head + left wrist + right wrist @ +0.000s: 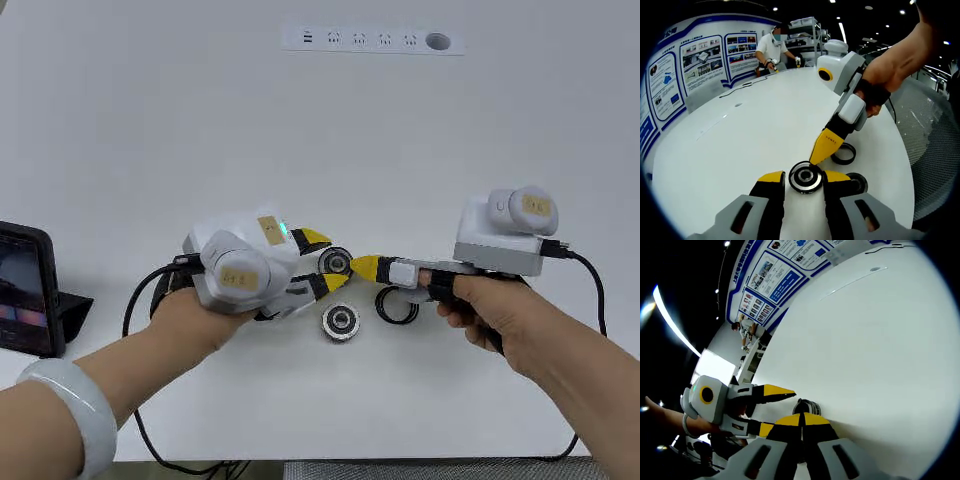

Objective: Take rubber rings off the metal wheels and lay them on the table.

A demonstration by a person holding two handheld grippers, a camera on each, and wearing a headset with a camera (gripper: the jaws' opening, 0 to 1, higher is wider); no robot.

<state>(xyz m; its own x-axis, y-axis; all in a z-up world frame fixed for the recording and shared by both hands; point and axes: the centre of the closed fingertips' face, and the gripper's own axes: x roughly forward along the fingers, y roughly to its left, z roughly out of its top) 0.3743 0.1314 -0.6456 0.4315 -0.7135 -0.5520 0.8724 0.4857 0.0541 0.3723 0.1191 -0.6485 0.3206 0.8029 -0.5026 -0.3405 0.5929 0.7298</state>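
1. At the left edge of the head view, a tablet [25, 290] is propped on the white table [200, 130].
2. At centre, a wheel [335, 261] is gripped between the jaws of the left gripper [330, 260].
3. Just below, a second wheel [340, 322] is laid flat.
4. The right gripper [366, 267], jaws pressed together, is touched to the wheel's rim.
5. A loose rubber ring [397, 305] is laid beneath it.

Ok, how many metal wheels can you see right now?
2. One wheel is clamped in the left tongs, the shut right tongs at its edge. The other wheel lies on the table nearer the person, beside a loose rubber ring. None seems hidden.
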